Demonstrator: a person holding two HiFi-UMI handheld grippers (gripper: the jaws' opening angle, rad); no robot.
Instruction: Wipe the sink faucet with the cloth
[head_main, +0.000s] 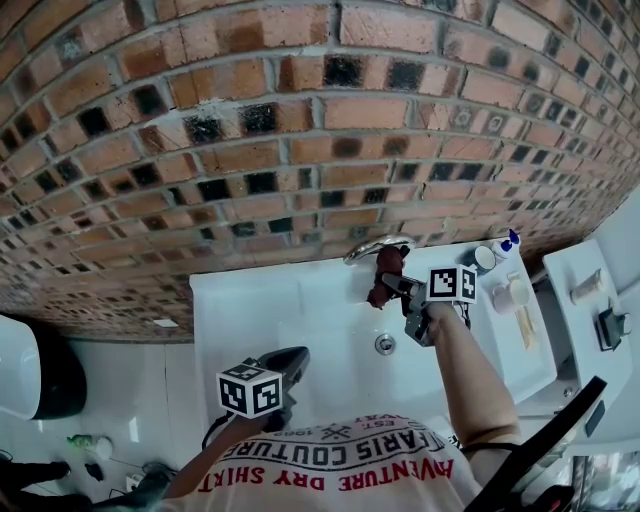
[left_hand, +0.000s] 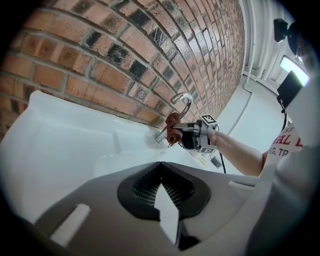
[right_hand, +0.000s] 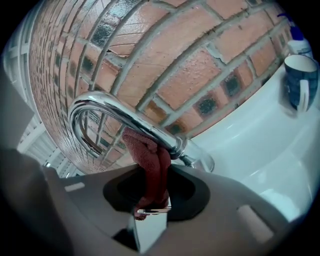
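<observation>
Your right gripper (right_hand: 150, 212) pinches a dark red cloth (right_hand: 149, 160) between its jaws. The cloth touches the chrome gooseneck faucet (right_hand: 112, 112) low on the neck, close to the base. To wipe well, hold the pinch firm so the cloth does not slip free, and press its loose upper fold against the metal rather than the hard jaw tips. Then draw it along the curve toward the spout, turning your wrist so the fabric wraps the tube. The arch probably needs a second pass from the far side.

The brick wall (right_hand: 200, 60) stands just behind the faucet, so there is little room on the far side; work from the near side and from above. To the right, a blue mug (right_hand: 300, 80) and a blue-capped bottle (right_hand: 299, 44) stand on the ledge of the white sink (head_main: 250, 300), near enough that a wide sweep could likely clip them. The basin on the near side is open.

Your left gripper (left_hand: 160, 187) has its jaws pressed together on nothing and hangs at the near left, well apart from the faucet.
</observation>
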